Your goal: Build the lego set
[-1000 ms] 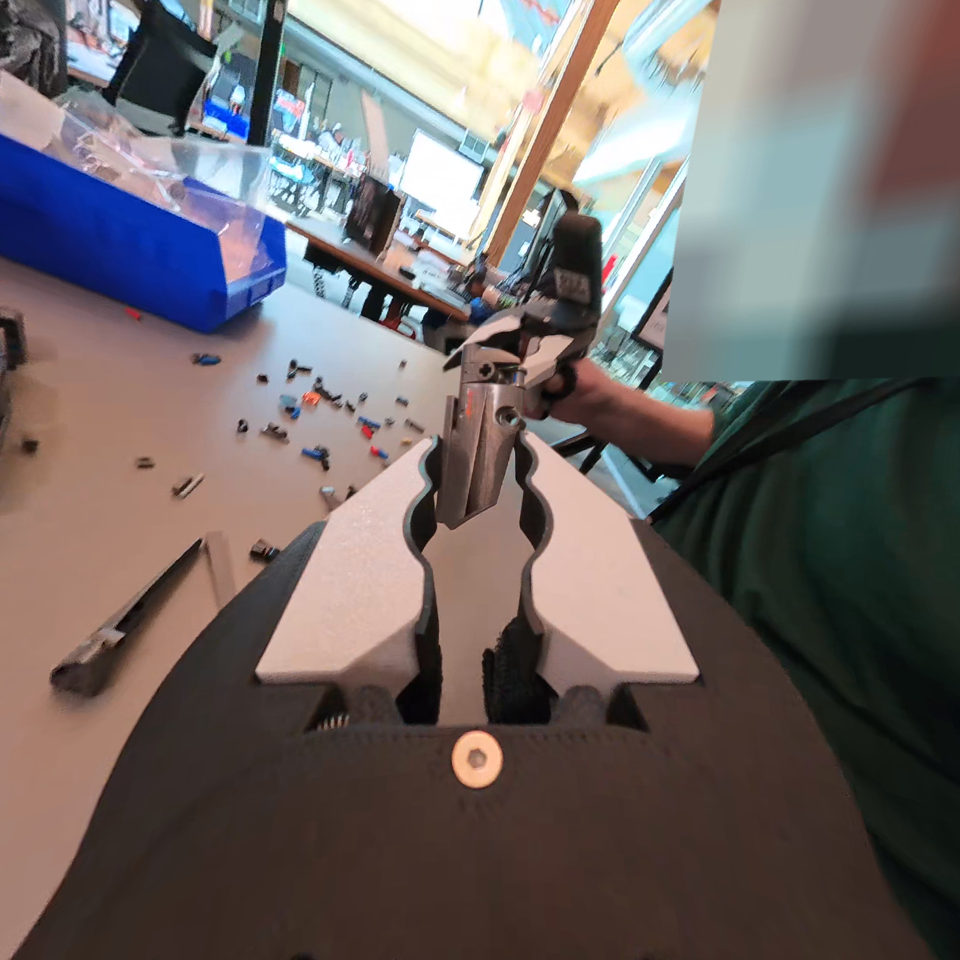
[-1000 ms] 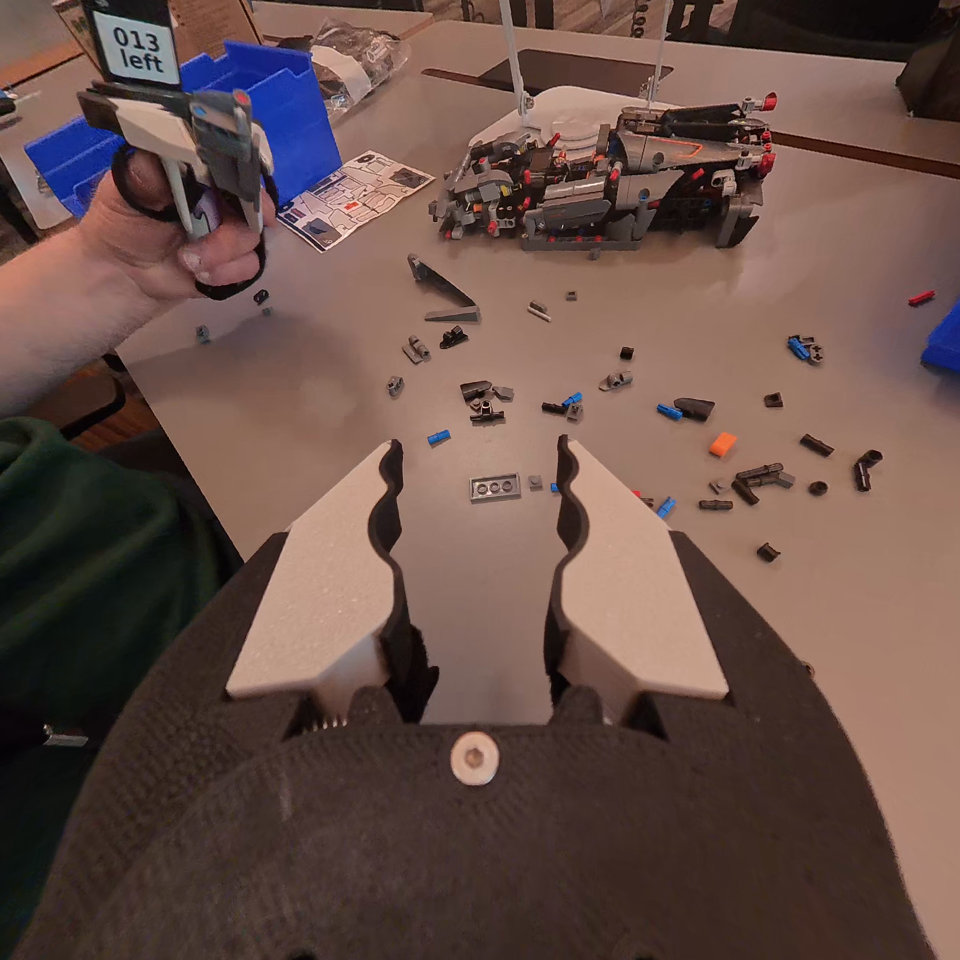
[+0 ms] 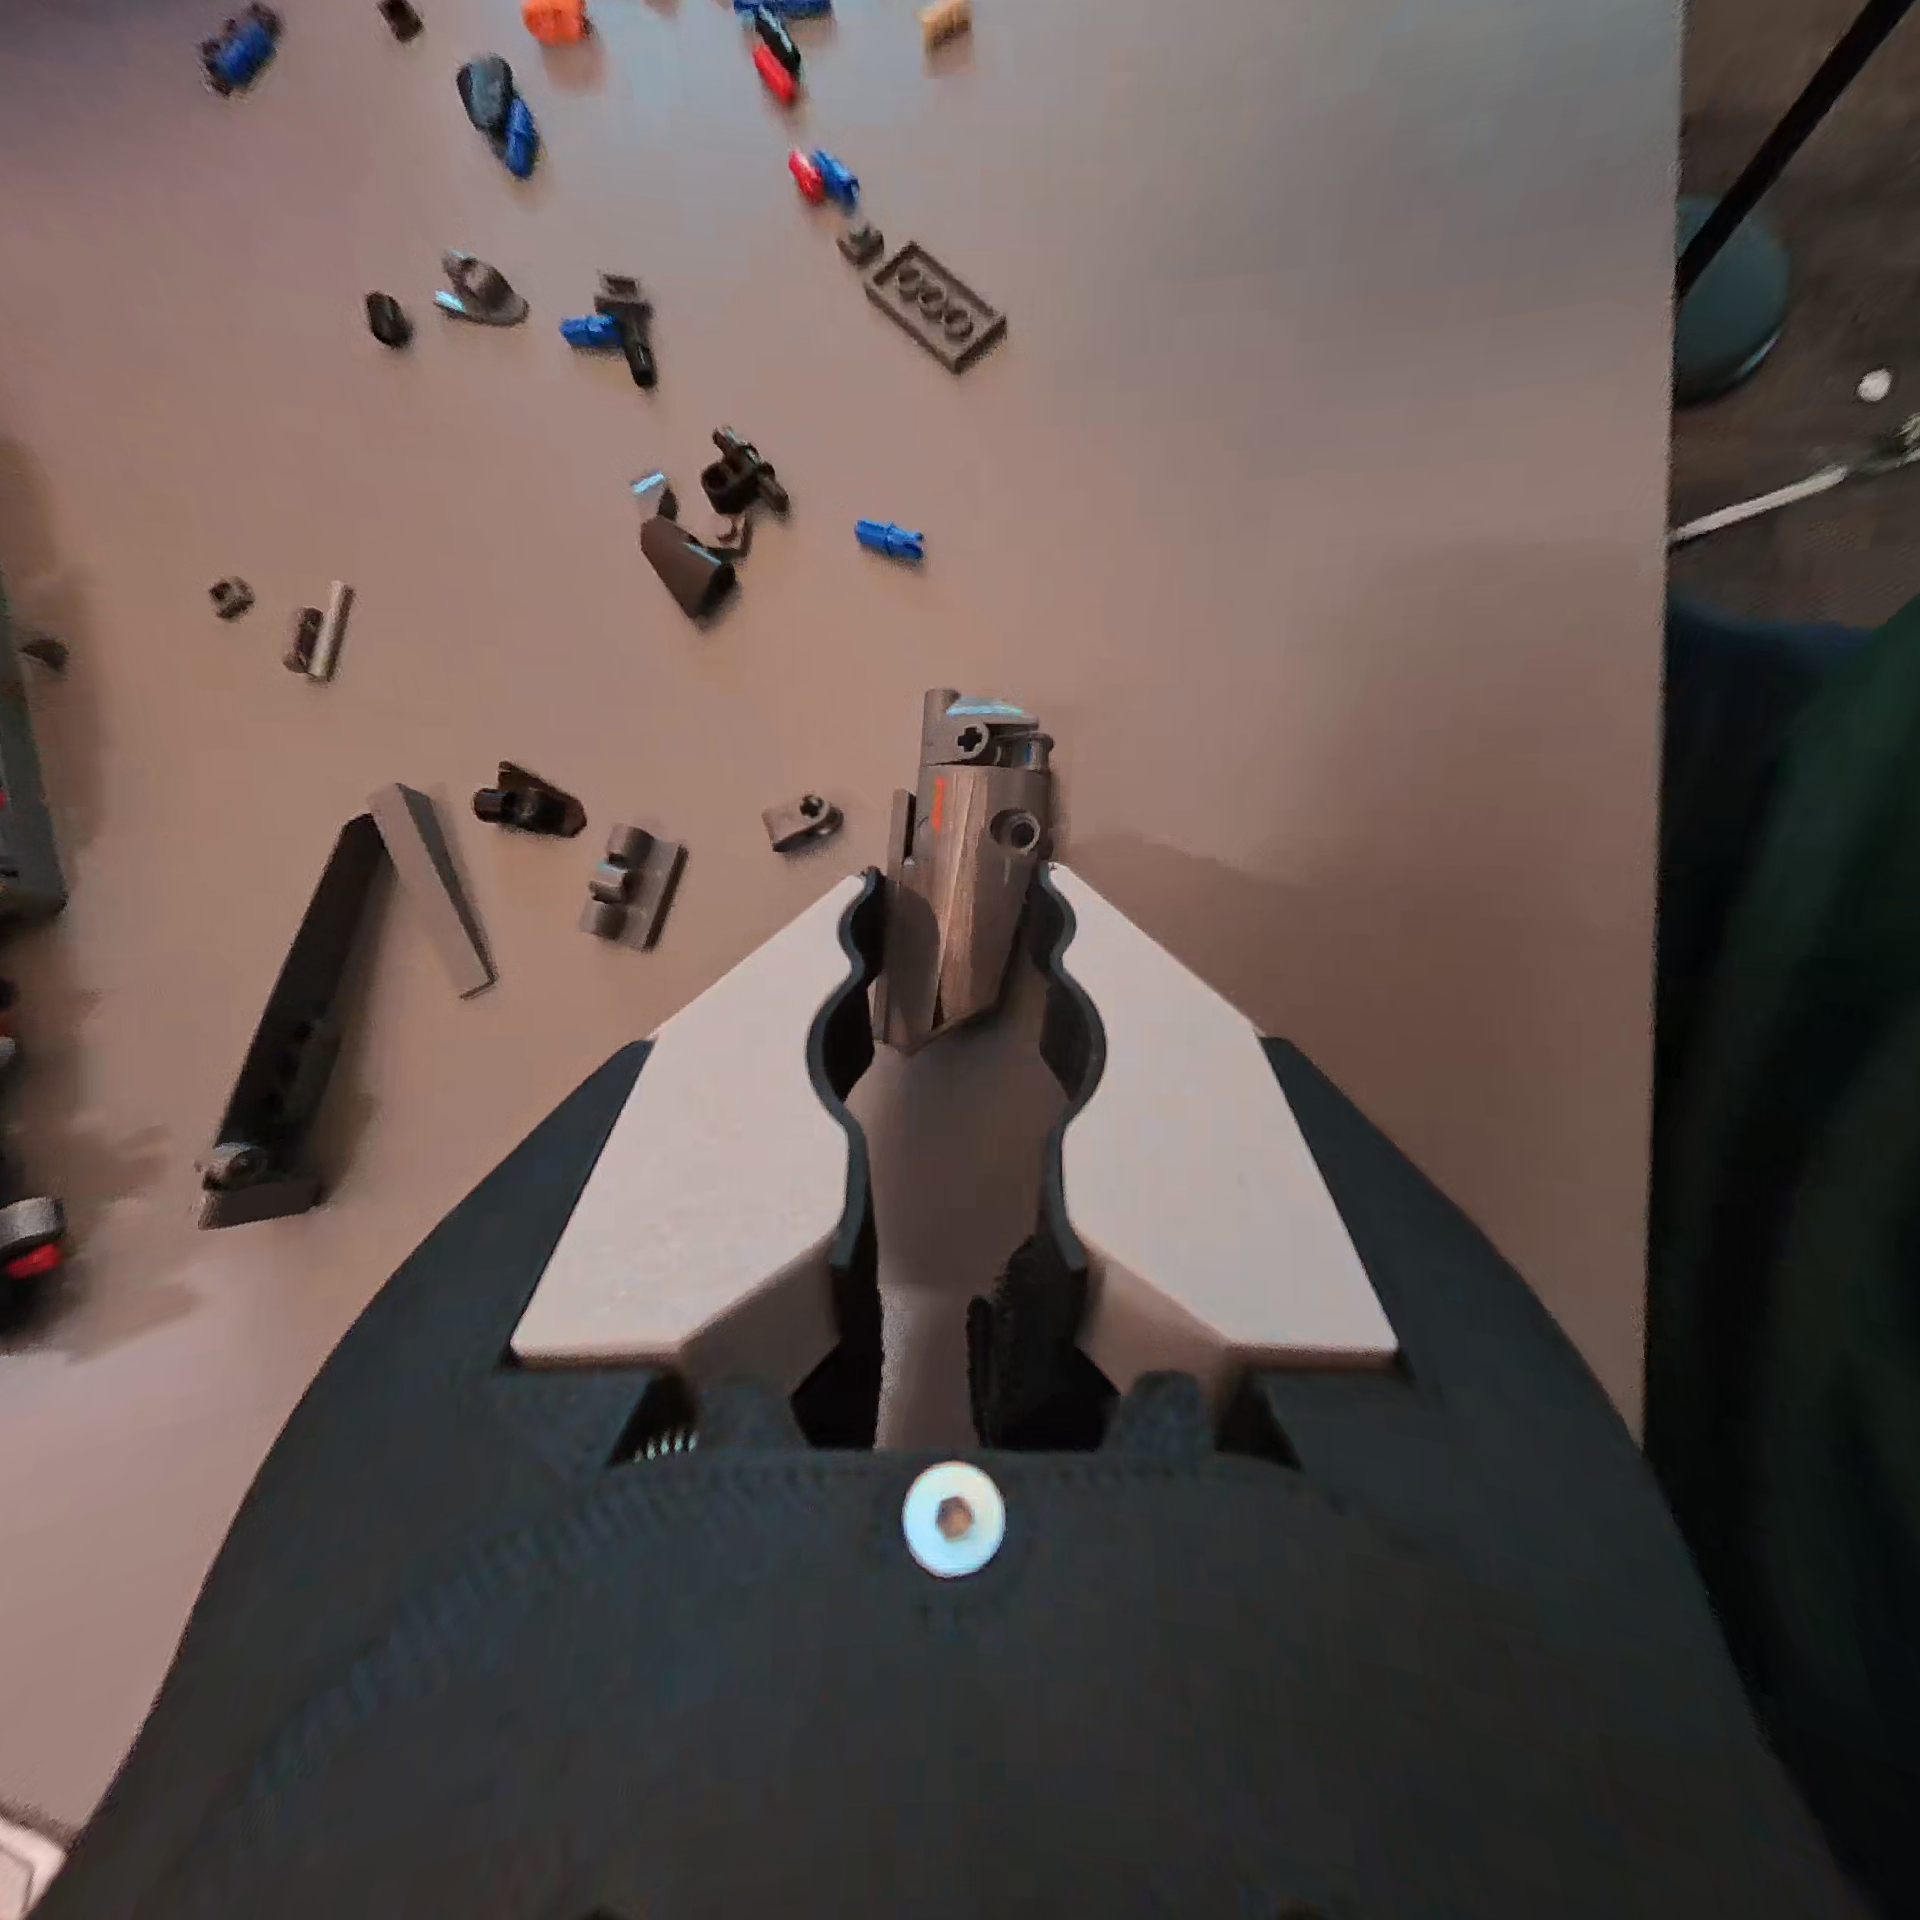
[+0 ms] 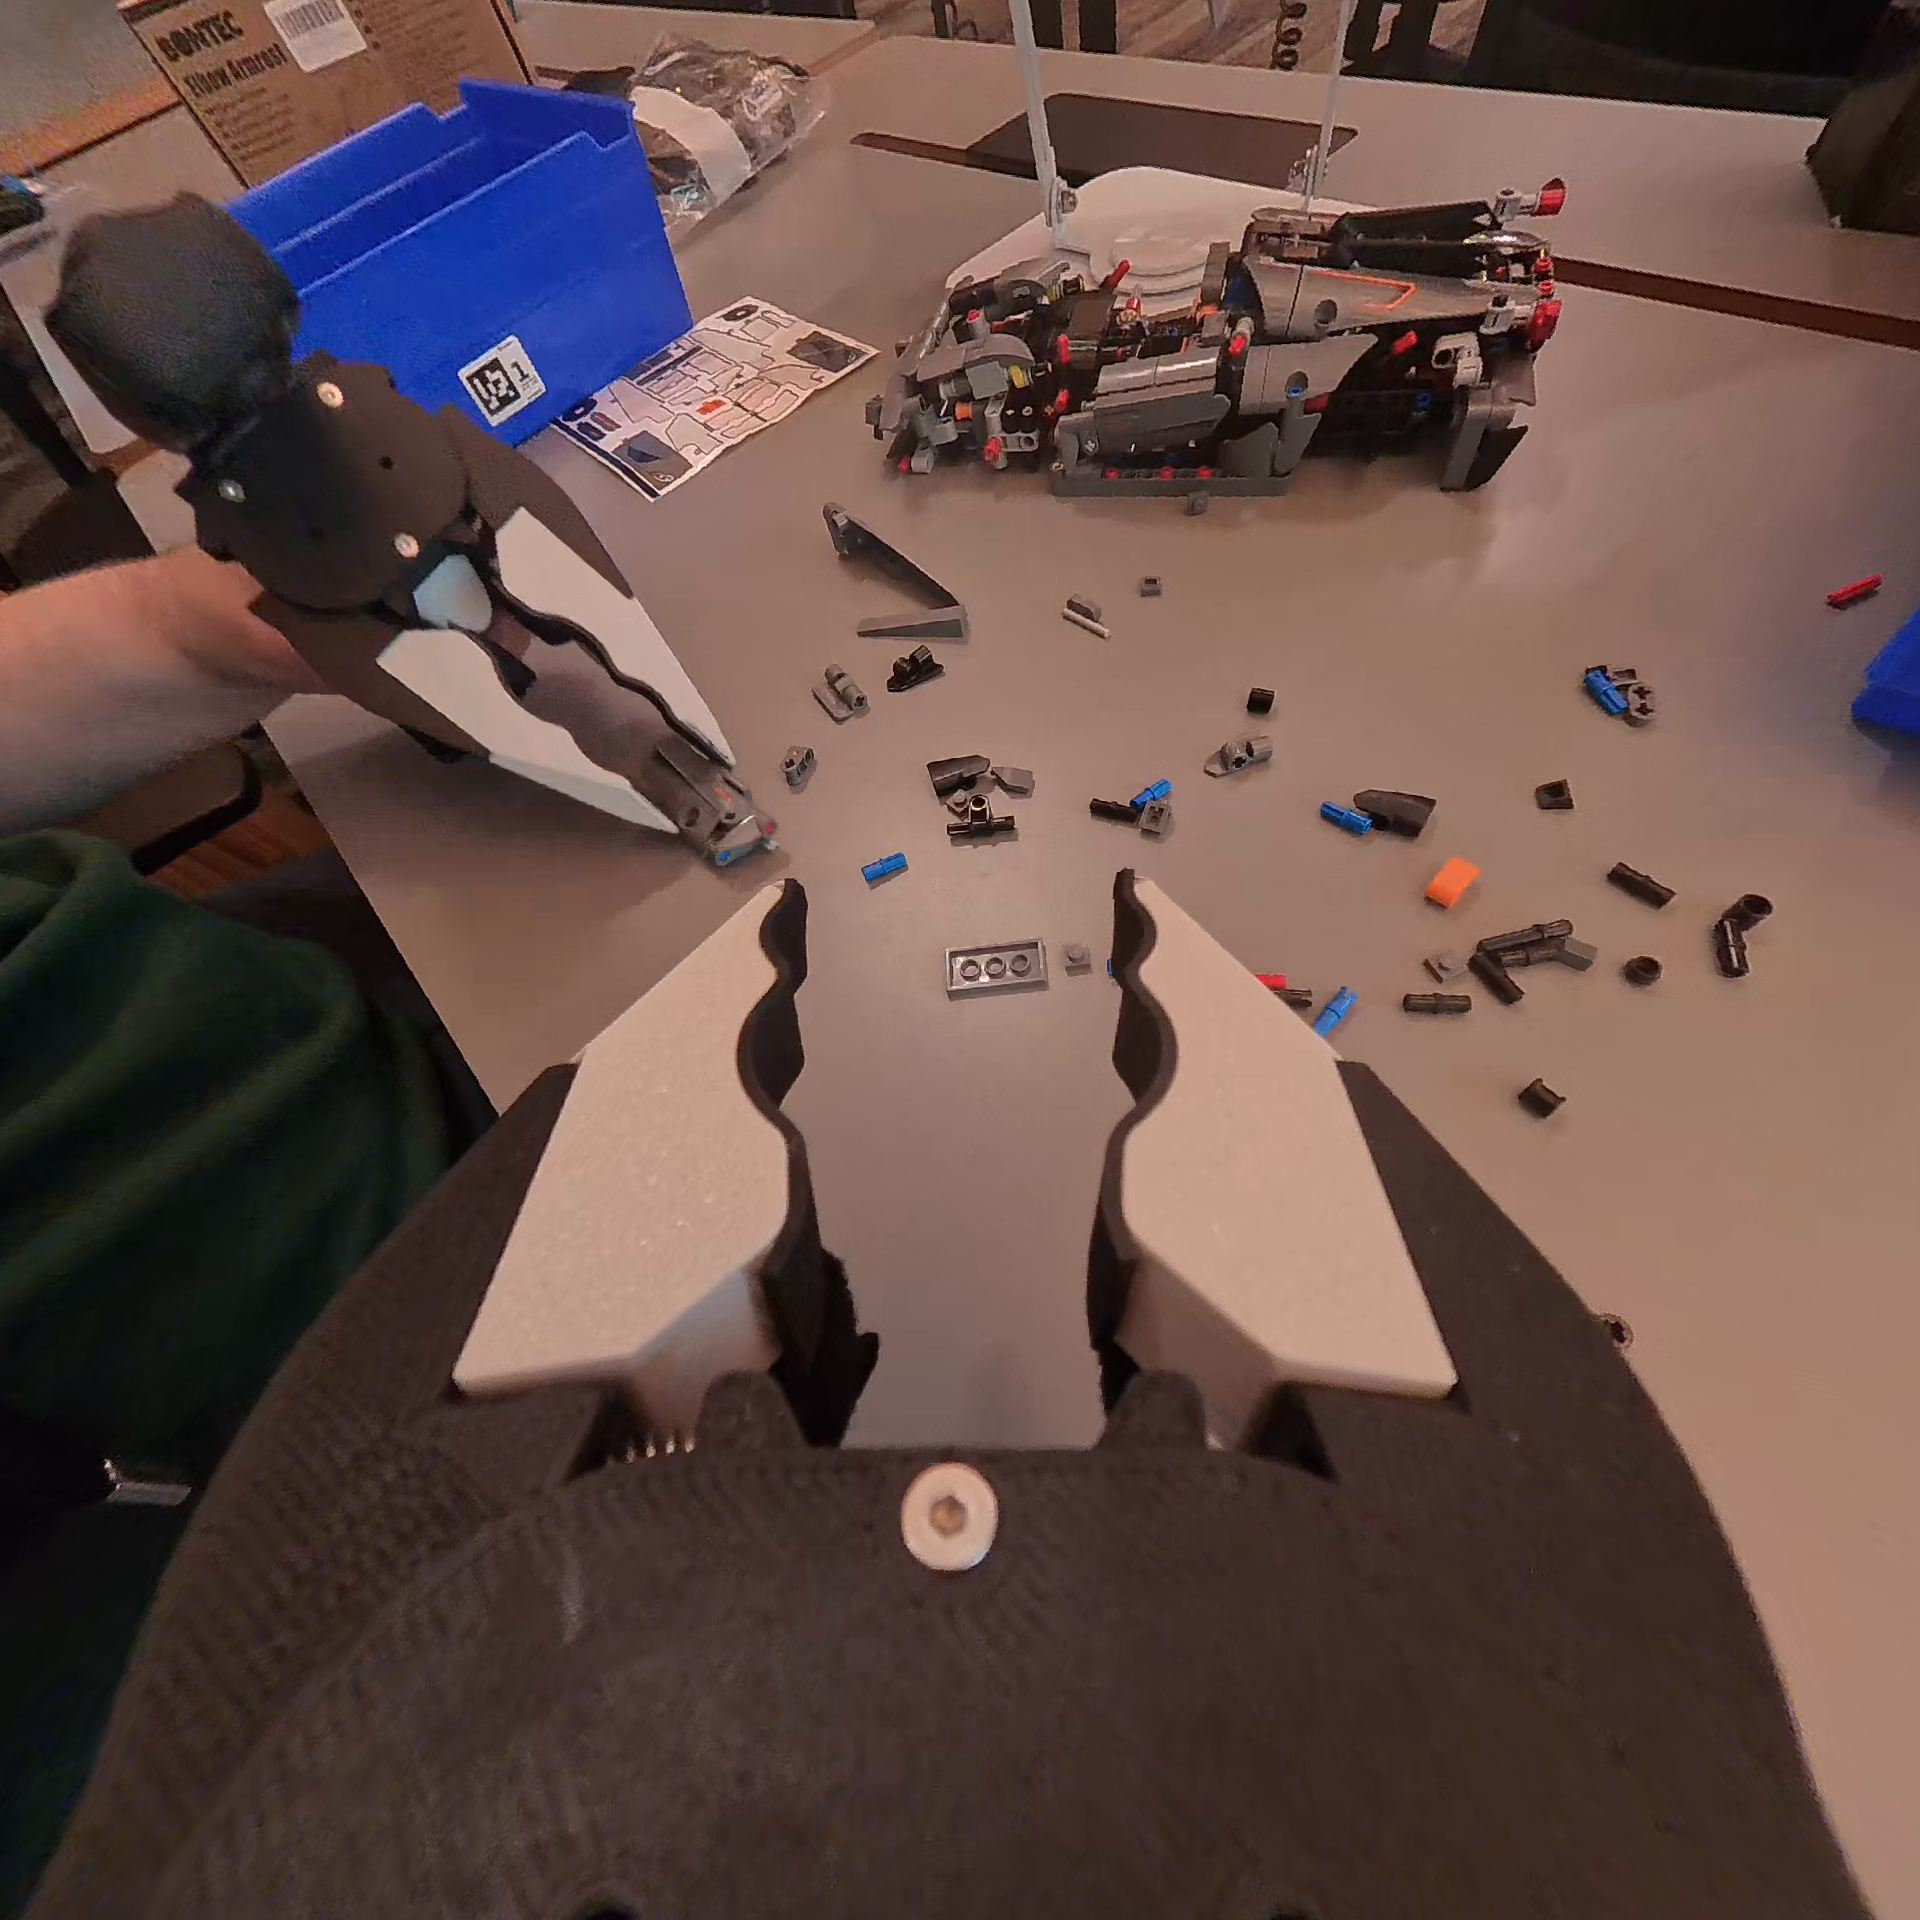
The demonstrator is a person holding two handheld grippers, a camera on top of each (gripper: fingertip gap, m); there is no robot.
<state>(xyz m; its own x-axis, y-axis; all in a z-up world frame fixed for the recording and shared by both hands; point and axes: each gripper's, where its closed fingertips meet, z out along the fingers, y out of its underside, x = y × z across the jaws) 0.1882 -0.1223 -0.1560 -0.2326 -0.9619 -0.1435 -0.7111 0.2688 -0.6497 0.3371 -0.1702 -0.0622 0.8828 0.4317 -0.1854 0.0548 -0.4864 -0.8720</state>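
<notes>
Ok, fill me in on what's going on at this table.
A person is building a lego model with two handheld grippers. The left gripper is shut on a small grey sub-assembly, tilted down near the table edge. The right gripper hangs open and empty over loose pieces, including a grey plate. The half-built model sits farther back.

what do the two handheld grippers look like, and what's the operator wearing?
Both match: a rough black printed body with a silver hex screw at its centre, and two pale grey wedge fingers with wavy black inner edges. See the left gripper and right gripper. From outside, the left gripper shows a rounded black knob at the rear and small silver screws. The operator wears a dark green sleeve.
</notes>
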